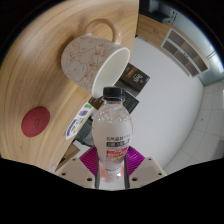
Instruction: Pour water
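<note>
A wooden table [40, 70] fills the left and upper left of the frame, its edge running diagonally down toward the centre; the pale floor [185, 110] takes the right side. On the table, in the upper middle, a speckled ceramic mug [92, 62] appears tipped, its mouth facing the lower right, so it seems the view is rolled for pouring. A red coaster [37, 122] lies at the left. The clear water bottle [113, 140], white-capped and labelled, occupies the lower centre, its cap just below the mug's rim, likely positioned so water can reach the mug. The gripper [113, 165] clamps the bottle's body, both magenta pads [92, 157] pressing its sides. The cap looks still on.
</note>
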The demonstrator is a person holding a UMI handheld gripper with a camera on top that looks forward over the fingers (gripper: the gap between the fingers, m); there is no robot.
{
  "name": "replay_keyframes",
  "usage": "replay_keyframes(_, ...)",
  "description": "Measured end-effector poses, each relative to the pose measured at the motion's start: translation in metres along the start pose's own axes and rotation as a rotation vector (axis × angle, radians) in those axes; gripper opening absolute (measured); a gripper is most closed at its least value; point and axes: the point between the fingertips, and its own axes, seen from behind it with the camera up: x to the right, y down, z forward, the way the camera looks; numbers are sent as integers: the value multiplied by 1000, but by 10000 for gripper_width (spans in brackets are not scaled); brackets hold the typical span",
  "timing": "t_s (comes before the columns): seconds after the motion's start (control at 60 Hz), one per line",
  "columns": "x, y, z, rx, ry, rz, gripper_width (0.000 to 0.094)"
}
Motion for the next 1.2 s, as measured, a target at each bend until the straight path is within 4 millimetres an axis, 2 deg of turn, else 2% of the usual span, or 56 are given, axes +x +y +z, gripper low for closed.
replay_keyframes(0.133, 3, 2, -3, 25, 1, 65, 330)
replay_keyframes(0.217, 6, 8, -5, 46, -31, 226, 331)
replay_keyframes(0.317, 4, 15, -15, 75, -140, 588, 331)
replay_keyframes(0.467, 32, 35, -34, 154, -202, 1125, 334)
replay_keyframes(0.567, 35, 54, -40, 189, -247, 1474, 333)
replay_keyframes(0.667, 16, 53, -41, 193, -323, 1775, 332)
replay_keyframes(0.767, -10, 40, -42, 206, -366, 1920, 332)
replay_keyframes(0.983, -69, 1, -39, 202, -438, 2042, 332)
replay_keyframes(1.2, -106, -30, -37, 194, -487, 2083, 331)
